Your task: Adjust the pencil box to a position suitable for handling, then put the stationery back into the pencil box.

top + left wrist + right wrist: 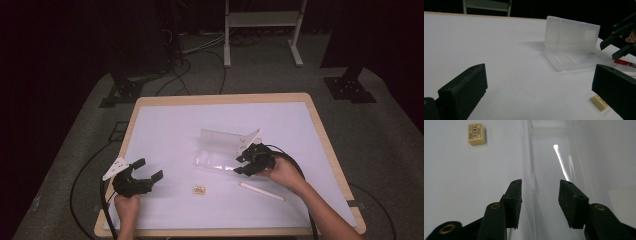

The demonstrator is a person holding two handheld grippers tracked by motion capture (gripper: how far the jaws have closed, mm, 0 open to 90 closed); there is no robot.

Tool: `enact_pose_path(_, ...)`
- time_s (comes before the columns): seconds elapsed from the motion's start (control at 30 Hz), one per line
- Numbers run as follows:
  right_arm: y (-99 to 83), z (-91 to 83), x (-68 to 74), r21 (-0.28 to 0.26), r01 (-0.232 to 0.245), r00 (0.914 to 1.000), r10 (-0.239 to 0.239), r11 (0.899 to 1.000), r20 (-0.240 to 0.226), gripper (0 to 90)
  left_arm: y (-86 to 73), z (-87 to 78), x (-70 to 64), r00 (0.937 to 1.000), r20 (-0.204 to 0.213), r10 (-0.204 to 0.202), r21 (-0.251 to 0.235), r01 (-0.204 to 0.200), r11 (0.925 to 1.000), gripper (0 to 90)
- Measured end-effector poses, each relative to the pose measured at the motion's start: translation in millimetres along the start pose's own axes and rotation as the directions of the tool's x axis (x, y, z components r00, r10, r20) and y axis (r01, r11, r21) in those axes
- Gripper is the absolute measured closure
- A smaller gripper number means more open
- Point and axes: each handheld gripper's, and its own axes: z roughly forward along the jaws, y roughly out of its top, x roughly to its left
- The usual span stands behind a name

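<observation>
A clear plastic case (220,150) lies open at the table's middle, its lid standing upright behind the shallow tray. My right gripper (242,166) hovers at the tray's right end, open with nothing between its jaws; in the right gripper view (540,187) the jaws straddle the tray's near rim (532,177). My left gripper (148,170) stands open over bare table at the front left, well apart from the case (571,47). A small cream eraser (199,189) lies in front of the case. A slim pen (261,191) lies to the right of the eraser.
The white table top (175,125) has a wooden rim. The pen's red end (625,62) lies just below the right gripper (617,46) in the left gripper view. The eraser (600,102) is near my left gripper's right-hand jaw. A metal stand (262,20) is on the floor beyond.
</observation>
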Motion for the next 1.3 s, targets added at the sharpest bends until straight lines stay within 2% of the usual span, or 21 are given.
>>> enact_pose_path(0.5,-17.7,-26.2,-3.7,-0.068,-0.082,0.9964,0.084,0.994,0.017,42.8,0.0,0.2,0.2,1.0000,-0.002,-0.001,-0.001,0.001,1.0000,0.0)
enact_pose_path(0.57,-21.7,-31.0,-2.6,-0.076,-0.095,0.9950,0.097,0.993,0.021,42.7,0.1,0.3,0.8,0.9999,-0.007,-0.012,0.002,0.012,0.9999,0.0)
enact_pose_path(0.63,-28.4,-37.9,-2.1,-0.080,-0.103,0.9939,0.106,0.991,0.029,42.8,0.0,-0.1,0.7,0.9999,-0.004,-0.010,0.001,0.010,1.0000,0.0)
enact_pose_path(0.97,-50.0,-51.2,-2.8,-0.087,-0.157,0.9856,0.162,0.984,0.050,42.8,-0.2,0.5,-0.7,1.0000,-0.006,-0.004,0.004,0.004,1.0000,0.0)
enact_pose_path(1.3,-63.0,-58.4,-2.6,-0.094,-0.177,0.9814,0.183,0.980,0.058,42.4,-0.1,0.6,-0.6,0.9999,-0.009,-0.008,0.005,0.008,1.0000,0.0)
